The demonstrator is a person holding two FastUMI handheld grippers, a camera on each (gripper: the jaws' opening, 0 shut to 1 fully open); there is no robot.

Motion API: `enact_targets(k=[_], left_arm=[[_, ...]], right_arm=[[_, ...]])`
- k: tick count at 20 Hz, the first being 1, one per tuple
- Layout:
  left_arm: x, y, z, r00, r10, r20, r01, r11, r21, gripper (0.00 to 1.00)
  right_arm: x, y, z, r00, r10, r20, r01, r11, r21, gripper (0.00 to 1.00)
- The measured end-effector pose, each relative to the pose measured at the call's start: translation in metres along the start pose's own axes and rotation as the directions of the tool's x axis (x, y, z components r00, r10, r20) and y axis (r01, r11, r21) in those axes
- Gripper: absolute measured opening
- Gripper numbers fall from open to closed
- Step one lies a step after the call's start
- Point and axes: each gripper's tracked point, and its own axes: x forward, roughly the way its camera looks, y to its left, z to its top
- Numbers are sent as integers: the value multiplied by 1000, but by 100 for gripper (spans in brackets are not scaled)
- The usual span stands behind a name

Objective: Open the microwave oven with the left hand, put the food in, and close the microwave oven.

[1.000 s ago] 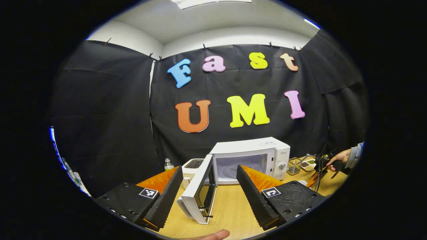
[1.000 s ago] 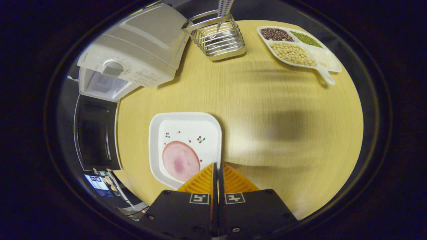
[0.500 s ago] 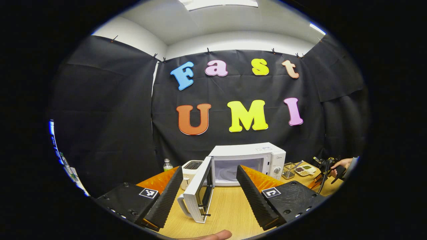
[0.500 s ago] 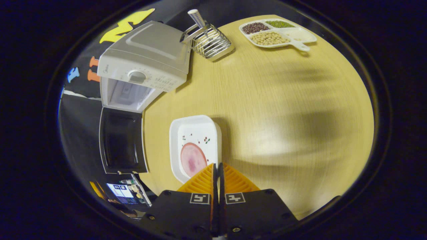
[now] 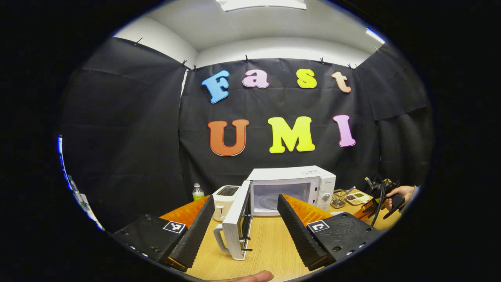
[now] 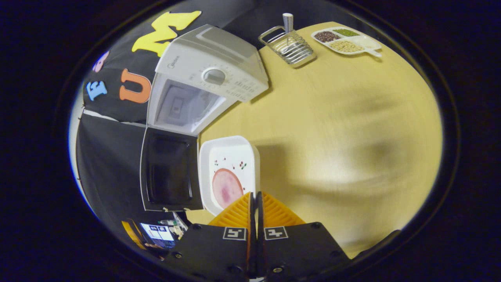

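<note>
Right hand-held gripper (image 6: pixel 255 199) is clamped on the rim of the white plate (image 6: pixel 229 156) carrying a ham slice (image 6: pixel 226 187), beside the microwave's (image 6: pixel 207 74) open door (image 6: pixel 169 169). Left hand-held gripper (image 5: pixel 244 213) hangs spread apart above the surface (image 5: pixel 270 243).

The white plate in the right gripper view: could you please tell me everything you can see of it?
The white plate is squarish with rounded corners and a raised rim, glossy like ceramic, printed with small red sprigs. A round pink slice of food lies on it. The right gripper, fingers together, pinches its near edge. It sits beside the open microwave door.
</note>
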Motion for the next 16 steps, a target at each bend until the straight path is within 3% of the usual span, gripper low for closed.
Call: enact_targets(k=[3, 5, 8, 10, 13, 16], left_arm=[[2, 18, -7, 999, 31, -12, -31, 1000, 1, 96], [-1, 27, -9, 999, 35, -19, -35, 999, -3, 96], [3, 41, -11, 998, 57, -17, -57, 998, -13, 97], [6, 48, -10, 997, 72, -13, -72, 997, -25, 96], [9, 52, -11, 998, 68, -14, -68, 997, -37, 97], [15, 62, -10, 998, 67, -19, -67, 998, -7, 96]], right_arm=[[27, 32, 5, 995, -4, 102, -6, 995, 101, 0], [45, 51, 14, 986, -5, 165, -18, 991, 135, 4], [67, 86, 24, 968, 40, 246, -100, 967, 235, 0], [79, 103, 37, 946, 52, 321, -148, 949, 279, 4], [102, 127, 56, 911, 58, 408, -204, 924, 323, 0], [127, 144, 73, 886, 33, 462, -216, 912, 349, 4]])
